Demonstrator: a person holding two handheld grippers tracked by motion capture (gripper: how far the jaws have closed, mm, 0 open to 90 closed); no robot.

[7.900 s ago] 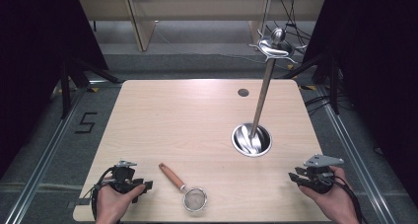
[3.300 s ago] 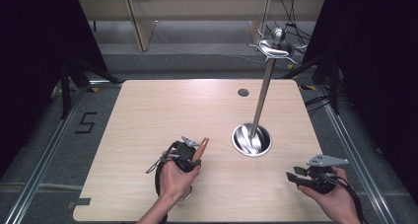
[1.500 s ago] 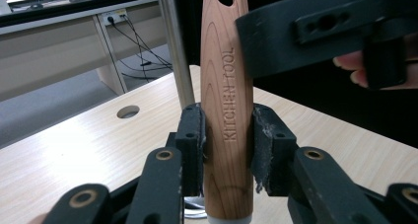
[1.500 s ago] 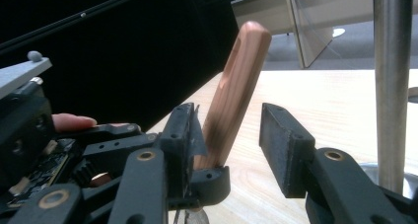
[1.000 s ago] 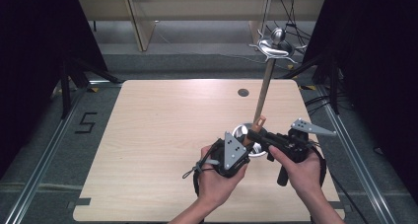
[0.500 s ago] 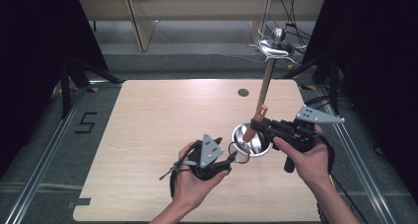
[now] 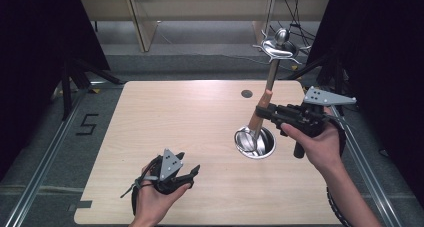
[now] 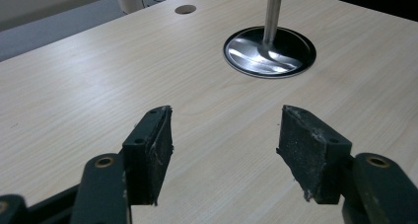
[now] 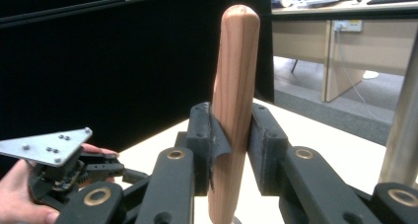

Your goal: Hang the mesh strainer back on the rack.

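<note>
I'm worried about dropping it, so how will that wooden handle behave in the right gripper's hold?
The wooden handle is round and smooth, so it may twist or slide between the pads. It looks stiff, unlikely to bend. The right gripper pinches it partway up, so the hidden lower end could swing it like a pendulum.

My right gripper (image 9: 231,150) clamps an upright wooden handle (image 9: 235,86) between both jaws. My left gripper (image 9: 64,169) sits low left, held in my hand (image 9: 17,189).
</note>
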